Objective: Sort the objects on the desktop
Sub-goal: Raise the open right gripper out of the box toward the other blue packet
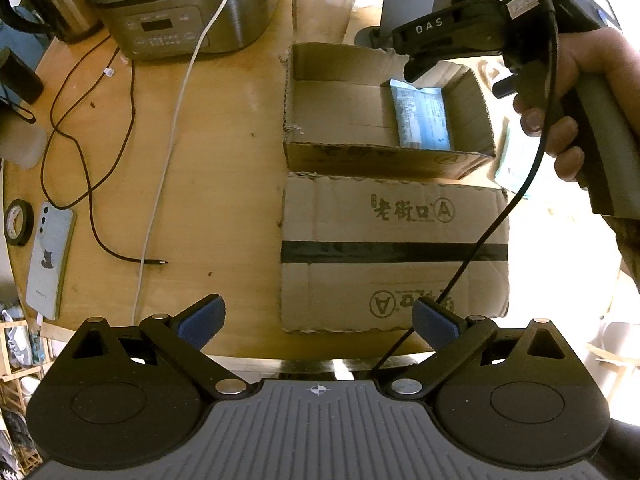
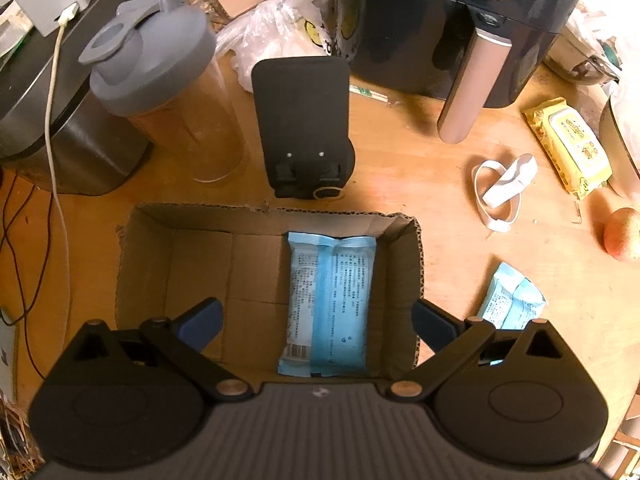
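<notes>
An open cardboard box (image 2: pixel 148 248) sits on the wooden table, with a blue packet (image 2: pixel 330 300) lying flat in its right half. My right gripper (image 2: pixel 316 322) hovers over the box, open and empty, the packet below between its fingers. A second blue packet (image 2: pixel 512 300) lies on the table just right of the box. In the left wrist view the same box (image 1: pixel 340 100) and its packet (image 1: pixel 424 118) are ahead. The right gripper (image 1: pixel 416 68) is held by a hand above the box's right side. My left gripper (image 1: pixel 318 322) is open and empty near the table's front edge.
A closed taped carton (image 1: pixel 392 248) lies in front of the open box. A phone (image 1: pixel 50 256), tape roll (image 1: pixel 18 222) and cables (image 1: pixel 160 168) lie left. Behind the box stand a shaker bottle (image 2: pixel 168 92), black stand (image 2: pixel 304 128), air fryer (image 2: pixel 472 28), wipes pack (image 2: pixel 568 144), white strap (image 2: pixel 504 188) and a fruit (image 2: pixel 622 234).
</notes>
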Demonstrator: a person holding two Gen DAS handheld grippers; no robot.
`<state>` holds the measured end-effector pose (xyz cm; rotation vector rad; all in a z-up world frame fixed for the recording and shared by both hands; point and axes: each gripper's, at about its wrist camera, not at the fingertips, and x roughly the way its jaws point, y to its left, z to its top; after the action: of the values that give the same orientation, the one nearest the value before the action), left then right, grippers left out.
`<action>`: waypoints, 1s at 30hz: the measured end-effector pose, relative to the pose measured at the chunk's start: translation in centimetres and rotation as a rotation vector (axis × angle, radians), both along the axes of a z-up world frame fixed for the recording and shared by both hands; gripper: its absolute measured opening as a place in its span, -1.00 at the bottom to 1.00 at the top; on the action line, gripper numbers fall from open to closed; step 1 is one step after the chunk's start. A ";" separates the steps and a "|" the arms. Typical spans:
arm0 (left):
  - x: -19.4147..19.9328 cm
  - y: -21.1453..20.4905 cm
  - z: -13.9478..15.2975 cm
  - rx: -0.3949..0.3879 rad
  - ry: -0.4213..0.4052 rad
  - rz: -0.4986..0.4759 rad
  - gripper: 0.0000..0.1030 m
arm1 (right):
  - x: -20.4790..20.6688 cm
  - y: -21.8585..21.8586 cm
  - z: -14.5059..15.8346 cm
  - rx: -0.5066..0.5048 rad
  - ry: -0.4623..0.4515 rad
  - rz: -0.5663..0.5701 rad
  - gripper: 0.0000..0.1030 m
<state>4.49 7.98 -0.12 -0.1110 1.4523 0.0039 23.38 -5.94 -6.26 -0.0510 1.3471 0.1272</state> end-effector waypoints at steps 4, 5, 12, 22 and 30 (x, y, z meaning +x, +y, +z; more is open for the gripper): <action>0.0 -0.2 0.0 0.001 0.001 -0.004 1.00 | 0.0 -0.5 0.0 -0.005 0.000 -0.014 1.00; 0.0 -0.3 0.0 0.001 0.001 -0.005 1.00 | 0.0 -0.6 0.0 0.000 0.001 -0.014 1.00; -0.1 -0.8 0.1 0.005 0.002 -0.013 1.00 | -0.1 -1.3 0.1 -0.002 0.003 -0.020 1.00; -0.1 -1.3 0.1 0.010 0.001 -0.022 1.00 | -0.3 -2.3 0.3 0.004 -0.003 -0.026 1.00; 0.0 -2.0 0.1 0.013 0.001 -0.032 1.00 | -0.5 -3.5 0.4 0.003 -0.006 -0.040 1.00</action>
<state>4.46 6.00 0.01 -0.0769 1.4545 -0.0130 22.90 -9.39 -5.85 -0.0218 1.3410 0.0958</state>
